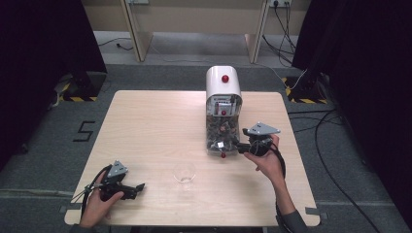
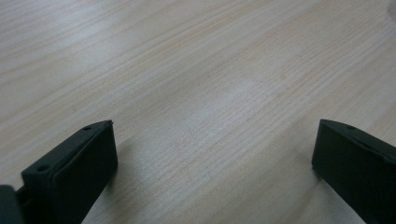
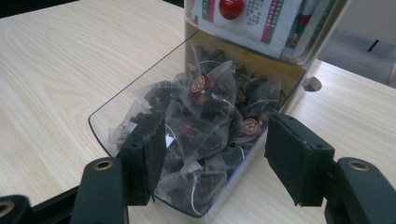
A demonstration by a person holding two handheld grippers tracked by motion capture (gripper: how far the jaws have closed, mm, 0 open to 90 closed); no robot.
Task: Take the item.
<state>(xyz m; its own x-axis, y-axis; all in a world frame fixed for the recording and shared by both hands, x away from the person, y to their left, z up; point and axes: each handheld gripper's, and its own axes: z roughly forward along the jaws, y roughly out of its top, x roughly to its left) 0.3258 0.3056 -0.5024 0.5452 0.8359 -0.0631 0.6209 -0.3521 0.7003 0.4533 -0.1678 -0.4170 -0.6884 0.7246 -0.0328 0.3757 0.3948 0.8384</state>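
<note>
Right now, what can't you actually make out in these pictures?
- Print on the packets behind the drawer of tea bags, right gripper view: too small, cut by the top edge.
- Glass cup, high view: too small to tell if empty.
- Left gripper, its own view: bare table ahead.

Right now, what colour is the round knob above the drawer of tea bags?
Red knob, clearest in the right gripper view.

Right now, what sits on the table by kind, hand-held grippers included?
Tea bag dispenser: 1
Clear drawer of tea bags: 1, bags too piled to count
Glass cup: 1
Hand-held grippers: 2, left, right
Total: 5
</note>
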